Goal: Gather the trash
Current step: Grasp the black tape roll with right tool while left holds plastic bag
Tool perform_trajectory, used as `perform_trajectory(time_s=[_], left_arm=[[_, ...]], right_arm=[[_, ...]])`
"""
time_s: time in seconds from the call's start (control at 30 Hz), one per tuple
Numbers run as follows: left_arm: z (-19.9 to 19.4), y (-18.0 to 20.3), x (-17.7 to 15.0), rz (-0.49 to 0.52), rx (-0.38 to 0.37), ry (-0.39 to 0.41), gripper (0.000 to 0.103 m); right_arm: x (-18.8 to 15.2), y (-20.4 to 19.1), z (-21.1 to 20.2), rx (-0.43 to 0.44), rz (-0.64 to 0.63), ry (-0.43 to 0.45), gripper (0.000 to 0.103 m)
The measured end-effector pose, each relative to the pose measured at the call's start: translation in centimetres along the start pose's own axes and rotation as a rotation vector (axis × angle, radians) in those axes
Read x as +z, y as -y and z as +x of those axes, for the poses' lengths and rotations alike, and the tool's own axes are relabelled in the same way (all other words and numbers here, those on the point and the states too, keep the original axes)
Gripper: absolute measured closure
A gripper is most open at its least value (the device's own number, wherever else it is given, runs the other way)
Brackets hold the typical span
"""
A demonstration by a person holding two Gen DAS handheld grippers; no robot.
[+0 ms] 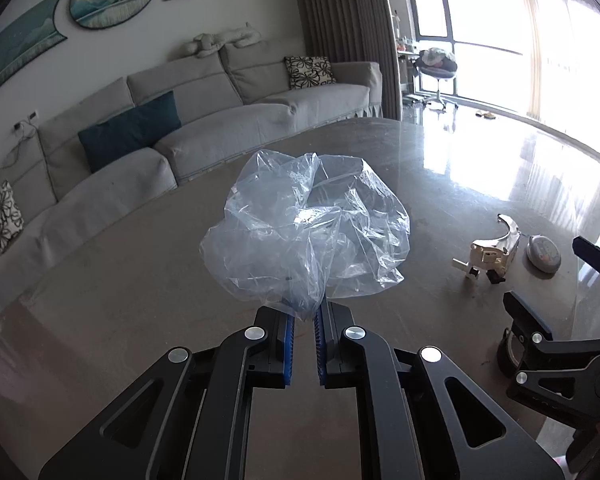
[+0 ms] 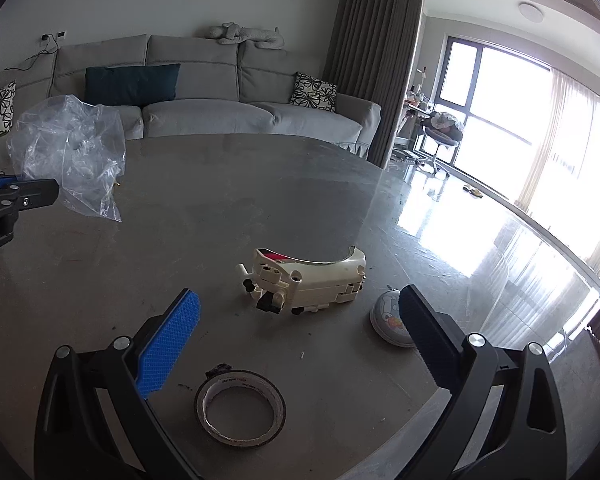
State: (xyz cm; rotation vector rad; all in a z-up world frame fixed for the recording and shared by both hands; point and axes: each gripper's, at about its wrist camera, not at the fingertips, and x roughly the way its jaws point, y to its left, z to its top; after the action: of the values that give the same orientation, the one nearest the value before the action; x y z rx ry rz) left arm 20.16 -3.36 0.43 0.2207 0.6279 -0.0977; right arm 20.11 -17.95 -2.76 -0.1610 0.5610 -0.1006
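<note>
My left gripper (image 1: 305, 316) is shut on a crumpled clear plastic bag (image 1: 308, 232) and holds it above the grey table (image 1: 120, 300). The bag also shows at the left of the right wrist view (image 2: 70, 152), with the left gripper's fingers (image 2: 36, 196) clamped on it. My right gripper (image 2: 300, 312) is open and empty, low over the table. It also shows at the right edge of the left wrist view (image 1: 556, 280). A white plastic part (image 2: 308, 280) lies just ahead of it. A roll of tape (image 2: 240, 408) lies flat between its fingers.
A small round tin with a cartoon print (image 2: 392, 320) sits beside the right finger and right of the white part (image 1: 544, 254). A grey sofa (image 2: 220, 92) runs behind the table. The table's far right edge (image 2: 500, 208) borders a glossy floor.
</note>
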Motion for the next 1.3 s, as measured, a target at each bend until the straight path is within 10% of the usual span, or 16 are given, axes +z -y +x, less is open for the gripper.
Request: perform_trajectory(time_s=[0.7, 1.07, 1.3], left_arm=[[-9.8, -0.5, -3.2, -0.032, 0.038, 0.045, 0.093], [-10.5, -0.6, -3.2, -0.017, 0.053, 0.052, 0.093], [-11.0, 0.1, -3.8, -0.012, 0.057, 0.056, 0.093]], right_arm=[[-3.3, -1.1, 1.2, 0.072, 0.04, -0.089, 0.005], [-3.9, -1.8, 0.5, 0.174, 0.101, -0.086, 0.051], [-3.9, -2.0, 0.2, 0.165, 0.094, -0.075, 0.053]])
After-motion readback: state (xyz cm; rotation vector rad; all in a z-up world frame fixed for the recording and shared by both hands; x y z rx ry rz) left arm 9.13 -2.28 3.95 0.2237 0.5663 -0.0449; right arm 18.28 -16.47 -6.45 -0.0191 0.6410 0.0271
